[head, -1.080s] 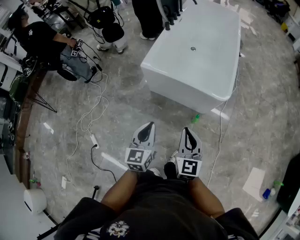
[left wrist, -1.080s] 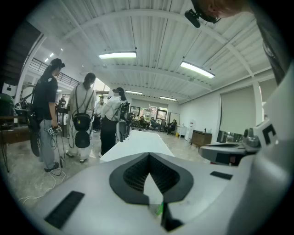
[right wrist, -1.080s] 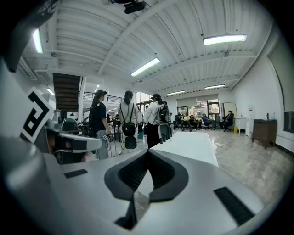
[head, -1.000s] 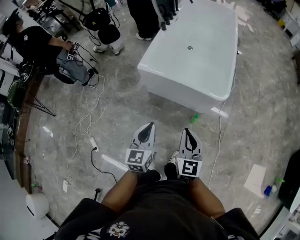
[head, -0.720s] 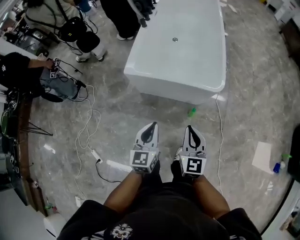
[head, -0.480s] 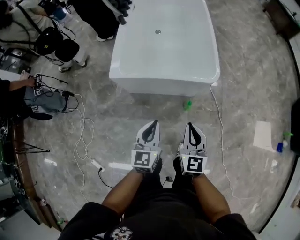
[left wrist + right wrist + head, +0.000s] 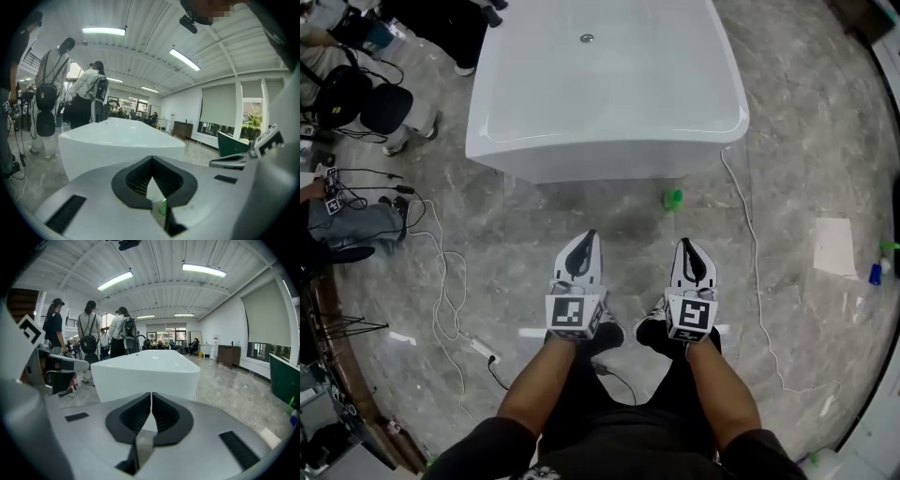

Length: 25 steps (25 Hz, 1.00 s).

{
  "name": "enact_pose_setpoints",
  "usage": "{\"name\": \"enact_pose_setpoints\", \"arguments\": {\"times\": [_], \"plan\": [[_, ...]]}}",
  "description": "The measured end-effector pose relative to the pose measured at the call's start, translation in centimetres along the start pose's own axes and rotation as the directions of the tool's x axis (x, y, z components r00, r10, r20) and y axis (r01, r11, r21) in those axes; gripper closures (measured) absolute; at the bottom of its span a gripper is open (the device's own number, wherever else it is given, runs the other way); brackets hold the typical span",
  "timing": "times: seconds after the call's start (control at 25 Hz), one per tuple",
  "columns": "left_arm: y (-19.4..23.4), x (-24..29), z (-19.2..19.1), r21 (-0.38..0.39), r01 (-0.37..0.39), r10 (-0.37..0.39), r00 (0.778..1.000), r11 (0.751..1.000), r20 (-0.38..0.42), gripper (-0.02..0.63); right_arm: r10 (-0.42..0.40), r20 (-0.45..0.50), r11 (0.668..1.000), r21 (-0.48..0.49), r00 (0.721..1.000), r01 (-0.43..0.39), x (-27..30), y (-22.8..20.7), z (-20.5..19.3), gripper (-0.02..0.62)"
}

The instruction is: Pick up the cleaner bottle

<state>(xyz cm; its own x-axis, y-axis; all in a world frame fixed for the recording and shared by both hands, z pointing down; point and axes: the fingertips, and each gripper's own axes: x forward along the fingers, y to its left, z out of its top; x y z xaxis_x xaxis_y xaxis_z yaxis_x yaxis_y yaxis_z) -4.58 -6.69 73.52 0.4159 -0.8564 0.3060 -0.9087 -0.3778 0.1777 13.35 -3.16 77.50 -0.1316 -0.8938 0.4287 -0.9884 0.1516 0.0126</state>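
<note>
A small green cleaner bottle (image 7: pixel 672 199) stands on the grey marble floor beside the front of a white bathtub (image 7: pixel 609 122). My left gripper (image 7: pixel 591 235) and right gripper (image 7: pixel 685 243) are held side by side above my feet, both pointing at the tub, both short of the bottle. The right one is nearer to it. In the left gripper view the left gripper (image 7: pixel 152 160) is shut and empty, and the green bottle (image 7: pixel 161 209) shows low through the slit behind the tips. My right gripper (image 7: pixel 151 394) is shut and empty too.
A white sheet (image 7: pixel 835 247) lies on the floor at the right, with a blue and green bottle (image 7: pixel 875 272) past it. A white cable (image 7: pixel 754 253) runs from the tub's corner; more cables (image 7: pixel 441 281) lie at the left. People (image 7: pixel 356 94) stand and sit at the upper left.
The view has swung so the tub now lies square ahead and closer. Both grippers have come down, still shut. The green bottle now lies nearer to the right gripper's tips.
</note>
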Motion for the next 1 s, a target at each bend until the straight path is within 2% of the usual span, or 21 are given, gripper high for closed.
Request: {"name": "enact_pose_setpoints", "arguments": {"times": [0.2, 0.32, 0.44, 0.64, 0.76, 1.0], "plan": [[1.2, 6.2, -9.5, 0.021, 0.02, -0.021, 1.0, 1.0, 0.01, 0.604, -0.027, -0.039, 1.0, -0.011, 0.999, 0.027, 6.9, -3.1, -10.5, 0.581], [1.6, 9.1, -13.8, 0.032, 0.023, -0.024, 1.0, 0.999, 0.02, 0.604, -0.032, -0.059, 0.999, -0.019, 0.998, 0.03, 10.3, -4.0, -16.3, 0.577], [1.9, 11.4, -17.6, 0.023, 0.023, -0.024, 0.999, 0.999, 0.028, 0.604, -0.036, -0.074, 0.999, 0.012, 0.997, 0.037, 13.8, -4.7, -21.8, 0.495], [2.2, 13.5, -25.0, 0.002, 0.019, -0.019, 1.0, 1.0, 0.016, 0.604, -0.082, -0.133, 0.995, 0.047, 0.988, 0.089, 19.1, -7.0, -30.8, 0.446], [2.6, 14.4, -27.8, 0.016, 0.004, -0.005, 1.0, 1.0, 0.019, 0.604, -0.083, -0.156, 0.994, 0.057, 0.984, 0.093, 21.8, -7.8, -35.0, 0.397], [3.3, 14.9, -32.3, 0.051, 0.004, -0.005, 1.0, 0.999, 0.022, 0.604, -0.104, -0.209, 0.99, 0.073, 0.972, 0.122, 26.2, -9.5, -40.7, 0.362]]}}
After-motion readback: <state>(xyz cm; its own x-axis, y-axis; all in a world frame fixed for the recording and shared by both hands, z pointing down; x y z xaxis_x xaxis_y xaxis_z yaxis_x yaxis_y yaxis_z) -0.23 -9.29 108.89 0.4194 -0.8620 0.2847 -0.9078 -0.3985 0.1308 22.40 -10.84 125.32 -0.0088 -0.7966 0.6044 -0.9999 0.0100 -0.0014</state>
